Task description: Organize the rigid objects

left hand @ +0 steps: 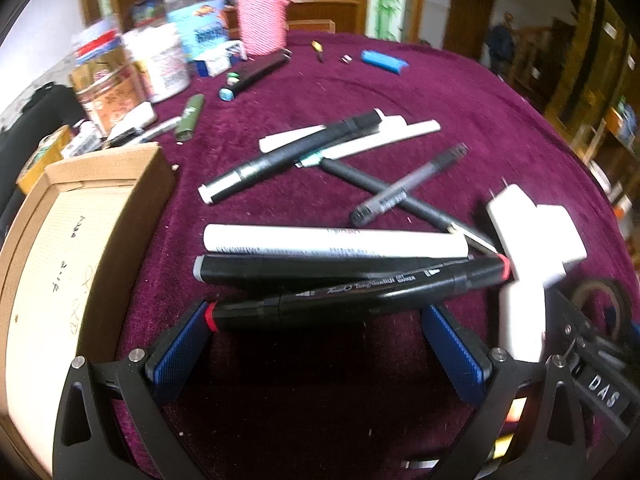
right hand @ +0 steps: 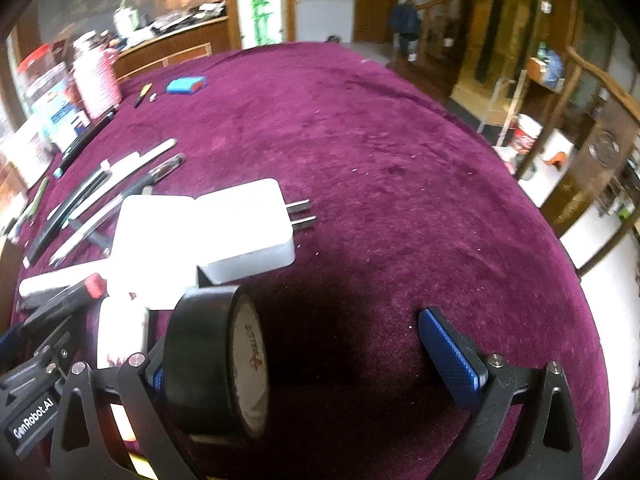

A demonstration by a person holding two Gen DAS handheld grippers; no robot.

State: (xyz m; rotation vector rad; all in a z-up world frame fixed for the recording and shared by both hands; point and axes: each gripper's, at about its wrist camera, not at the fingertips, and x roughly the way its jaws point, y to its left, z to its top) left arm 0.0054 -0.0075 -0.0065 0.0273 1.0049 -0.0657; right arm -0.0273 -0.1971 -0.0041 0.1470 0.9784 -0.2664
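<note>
At the purple surface's near edge, spread left claw (left hand: 316,344) straddles a stiff, slippery black marker (left hand: 360,292), best gripped mid-barrel.

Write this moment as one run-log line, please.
left gripper: open, black marker lying between fingers | right gripper: open, tape roll at its left finger | white charger: on cloth
</note>
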